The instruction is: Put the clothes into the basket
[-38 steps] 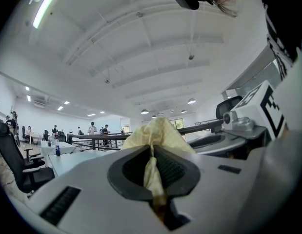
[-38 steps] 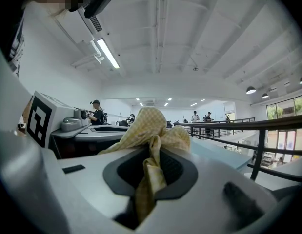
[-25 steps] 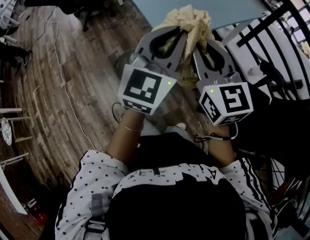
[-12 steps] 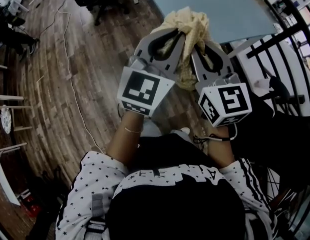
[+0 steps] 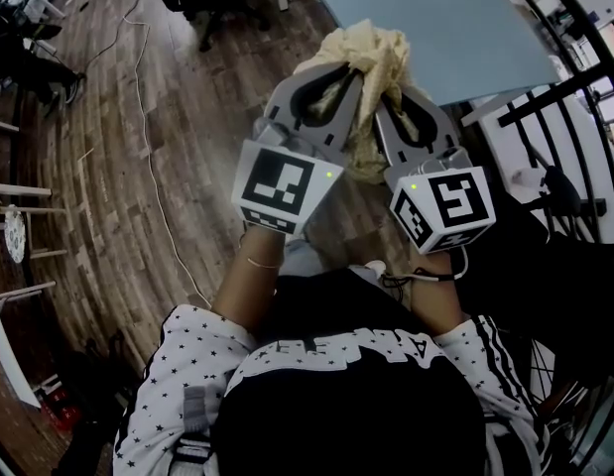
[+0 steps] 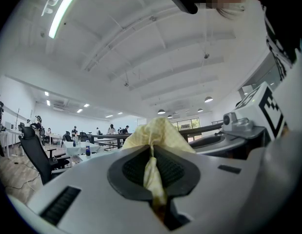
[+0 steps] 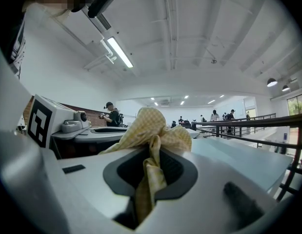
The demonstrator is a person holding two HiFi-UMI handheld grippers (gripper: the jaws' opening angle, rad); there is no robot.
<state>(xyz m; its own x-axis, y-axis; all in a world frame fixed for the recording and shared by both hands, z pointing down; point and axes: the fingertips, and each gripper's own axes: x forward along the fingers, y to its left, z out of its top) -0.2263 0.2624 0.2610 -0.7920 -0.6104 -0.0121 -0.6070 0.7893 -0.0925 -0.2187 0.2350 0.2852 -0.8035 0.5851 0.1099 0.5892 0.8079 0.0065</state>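
A crumpled pale yellow checked cloth (image 5: 371, 62) is held up in front of the person, between the two grippers. My left gripper (image 5: 331, 72) is shut on one fold of it; in the left gripper view the cloth (image 6: 153, 172) is pinched between the dark pads and bunches above them. My right gripper (image 5: 398, 87) is shut on another fold, and the right gripper view shows the cloth (image 7: 150, 172) squeezed between its jaws. Both grippers point level, side by side. No basket is in view.
A light blue table (image 5: 445, 28) lies ahead past the cloth. A black metal railing (image 5: 559, 87) runs along the right. Wooden floor (image 5: 138, 167) with a thin white cable (image 5: 153, 181) spreads to the left. Office chairs and desks stand far off at the upper left.
Both grippers and the cloth keep the same pose relative to the person. The floor and the blue table have shifted in the view, so the person has moved across the room with the cloth.
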